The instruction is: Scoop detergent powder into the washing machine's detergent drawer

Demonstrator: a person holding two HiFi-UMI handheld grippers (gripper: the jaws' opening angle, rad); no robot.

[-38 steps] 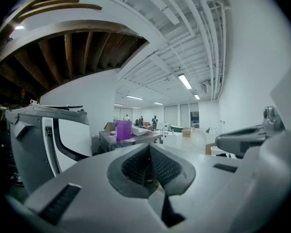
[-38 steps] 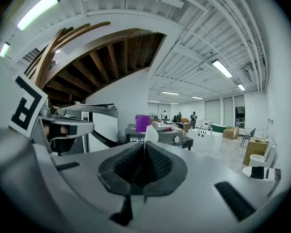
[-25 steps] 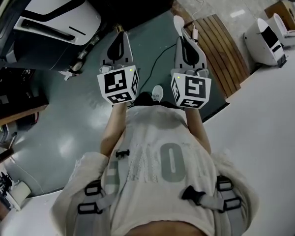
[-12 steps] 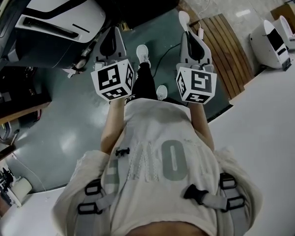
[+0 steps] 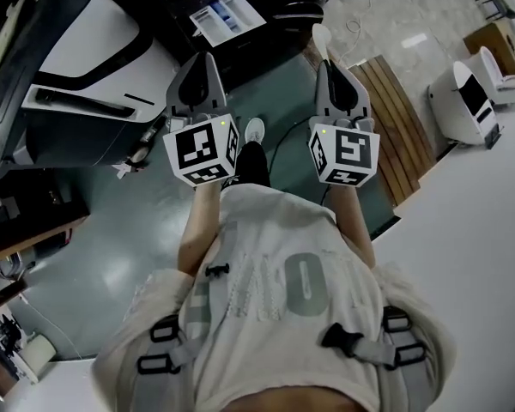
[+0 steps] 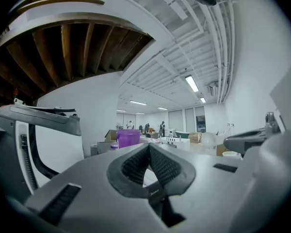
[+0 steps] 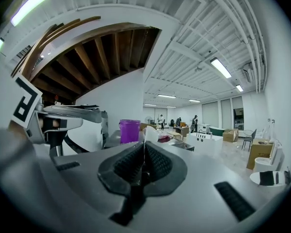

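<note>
Left gripper: pressed together, nothing in it | Right gripper: pinching a white scoop, bowl poking out past its tips | Purple tub: ahead, just left of the scoop

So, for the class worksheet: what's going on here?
A person holds a gripper in each hand, both raised in front of the body. The right gripper is shut on a white scoop. The left gripper is shut and empty. No scooping is under way, and a purple tub stands ahead.
</note>
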